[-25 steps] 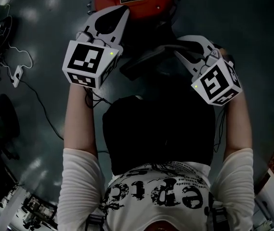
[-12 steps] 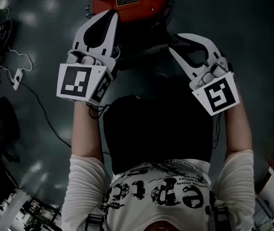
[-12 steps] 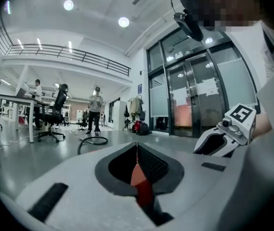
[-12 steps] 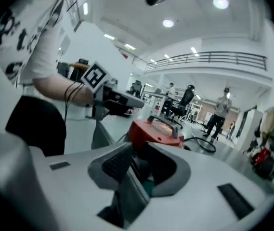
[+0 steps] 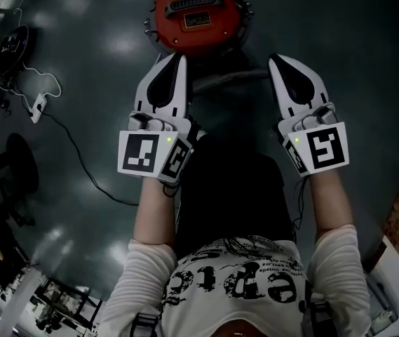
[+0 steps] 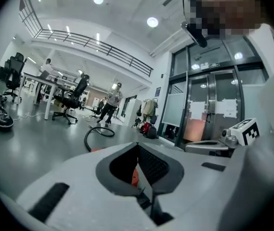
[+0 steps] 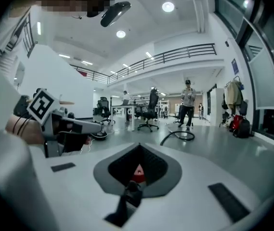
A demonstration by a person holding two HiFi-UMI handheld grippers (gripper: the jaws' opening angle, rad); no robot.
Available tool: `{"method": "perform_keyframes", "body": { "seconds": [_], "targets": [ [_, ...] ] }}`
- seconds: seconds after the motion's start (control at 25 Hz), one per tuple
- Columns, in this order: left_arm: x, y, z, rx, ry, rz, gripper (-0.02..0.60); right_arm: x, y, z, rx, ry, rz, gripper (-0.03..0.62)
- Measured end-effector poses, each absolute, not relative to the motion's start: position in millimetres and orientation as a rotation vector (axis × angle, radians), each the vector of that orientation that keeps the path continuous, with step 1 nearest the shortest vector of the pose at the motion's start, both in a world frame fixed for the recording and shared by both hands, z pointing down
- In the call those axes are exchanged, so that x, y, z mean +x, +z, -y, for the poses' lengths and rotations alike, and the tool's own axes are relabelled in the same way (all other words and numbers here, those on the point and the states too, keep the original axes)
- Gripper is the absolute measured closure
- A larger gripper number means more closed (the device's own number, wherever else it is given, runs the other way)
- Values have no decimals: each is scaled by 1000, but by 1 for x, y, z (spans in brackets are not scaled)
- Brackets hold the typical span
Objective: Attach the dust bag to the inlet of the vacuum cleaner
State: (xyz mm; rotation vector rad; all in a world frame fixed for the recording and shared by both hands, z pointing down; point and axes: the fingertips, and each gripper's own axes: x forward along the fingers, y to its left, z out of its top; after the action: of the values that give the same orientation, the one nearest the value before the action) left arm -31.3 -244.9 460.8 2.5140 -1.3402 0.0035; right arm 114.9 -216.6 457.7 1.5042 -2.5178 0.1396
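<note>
The red vacuum cleaner (image 5: 198, 12) stands on the dark floor at the top centre of the head view. Through each gripper's jaw window a bit of its red shows, in the left gripper view (image 6: 133, 177) and in the right gripper view (image 7: 137, 173). My left gripper (image 5: 181, 57) and right gripper (image 5: 273, 59) are held side by side, level, just short of the vacuum. Both are shut with nothing between the jaws. A dark grey bar (image 5: 220, 81) lies across the floor between them. I cannot make out the dust bag.
Cables and a white power strip (image 5: 38, 105) lie on the floor at the left. A black hose (image 6: 98, 131) is coiled on the floor ahead, with office chairs (image 7: 150, 112), desks and standing people (image 7: 187, 104) behind. Glass doors (image 6: 214, 109) stand to the right.
Both grippers have risen toward the camera and rolled level, marker cubes now facing up. The right gripper's jaws, spread before, are together now. More of the vacuum shows.
</note>
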Motion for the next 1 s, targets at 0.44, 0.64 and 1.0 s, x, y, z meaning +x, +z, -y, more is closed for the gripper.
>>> {"method": "perform_keyframes", "body": {
  "seconds": [0.44, 0.64, 1.0],
  "targets": [
    [-41, 181, 154, 2565, 95, 1402, 578, 119, 165, 143, 1669, 89, 2565, 592],
    [-38, 59, 106, 2610, 29, 1326, 578, 99, 44, 106, 1593, 14, 2603, 592],
    [-43, -43, 53, 2774, -59, 1315, 578, 99, -50, 50, 1669, -95, 2585, 592]
  ]
}}
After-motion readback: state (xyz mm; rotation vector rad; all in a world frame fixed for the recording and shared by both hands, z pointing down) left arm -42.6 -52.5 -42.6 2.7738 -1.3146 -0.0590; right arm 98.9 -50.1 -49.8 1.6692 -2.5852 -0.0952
